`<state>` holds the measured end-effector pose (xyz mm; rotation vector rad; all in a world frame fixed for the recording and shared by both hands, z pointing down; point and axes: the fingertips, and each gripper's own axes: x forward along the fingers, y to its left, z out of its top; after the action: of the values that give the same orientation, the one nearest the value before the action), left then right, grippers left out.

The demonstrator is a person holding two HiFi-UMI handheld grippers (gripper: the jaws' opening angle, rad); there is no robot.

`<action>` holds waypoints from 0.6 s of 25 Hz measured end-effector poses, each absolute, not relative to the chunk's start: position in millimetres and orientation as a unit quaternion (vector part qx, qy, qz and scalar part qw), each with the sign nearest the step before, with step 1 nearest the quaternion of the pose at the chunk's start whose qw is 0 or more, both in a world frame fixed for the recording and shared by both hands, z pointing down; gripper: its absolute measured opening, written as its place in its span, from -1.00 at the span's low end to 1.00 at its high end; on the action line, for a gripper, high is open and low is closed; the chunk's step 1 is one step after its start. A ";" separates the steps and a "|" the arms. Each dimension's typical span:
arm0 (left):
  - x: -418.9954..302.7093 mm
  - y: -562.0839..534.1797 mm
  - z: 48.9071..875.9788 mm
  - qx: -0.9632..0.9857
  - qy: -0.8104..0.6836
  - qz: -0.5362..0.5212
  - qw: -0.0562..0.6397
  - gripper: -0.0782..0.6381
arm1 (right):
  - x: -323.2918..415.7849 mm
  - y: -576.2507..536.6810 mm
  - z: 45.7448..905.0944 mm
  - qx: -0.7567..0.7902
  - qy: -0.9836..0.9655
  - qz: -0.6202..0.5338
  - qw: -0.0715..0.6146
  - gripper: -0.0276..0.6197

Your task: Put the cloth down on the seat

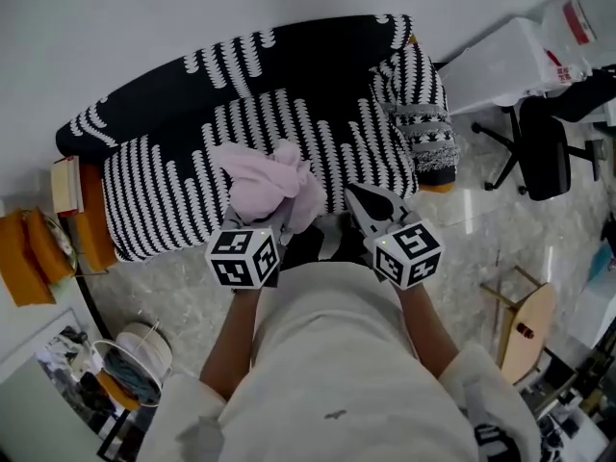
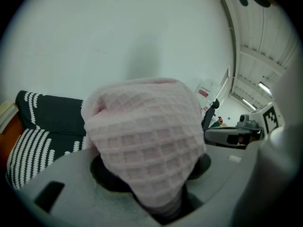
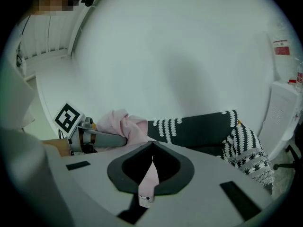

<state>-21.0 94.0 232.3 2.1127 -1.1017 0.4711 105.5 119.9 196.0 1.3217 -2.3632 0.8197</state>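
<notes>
The pink waffle cloth (image 1: 269, 186) is bunched up in the left tool (image 1: 274, 221), which is clamped on it. It hangs over the front edge of the striped seat (image 1: 173, 186), not down on it yet. It looks light, soft and floppy, so my guess is it'll drape and slump wherever it lands. I'd hold it by the bunch or a corner, and there's nothing fragile to worry about.

The right tool (image 3: 151, 148), at 3 o'clock of the cloth, has its jaws together on a thin pink strip (image 3: 149, 181). I can't tell if that strip belongs to the cloth.

The only container I see is a white tub (image 1: 144, 333) on the floor at 7 o'clock, with something blue-grey inside.
</notes>
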 end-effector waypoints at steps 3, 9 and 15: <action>-24.4 85.6 248.7 0.814 -0.424 0.196 0.346 -0.08 | 110.0 113.8 204.5 0.476 -0.814 0.290 0.165 -0.89; -26.1 70.5 279.2 0.814 -0.410 0.211 0.353 -0.08 | 109.0 100.4 224.6 0.486 -0.799 0.300 0.188 -0.89; -37.7 59.7 320.0 0.803 -0.412 0.225 0.367 -0.07 | 101.2 96.5 256.8 0.486 -0.782 0.326 0.214 -0.89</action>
<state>-37.7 59.7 320.0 2.0638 -1.0588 0.5786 101.2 96.5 256.8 1.3489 -2.1705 0.9050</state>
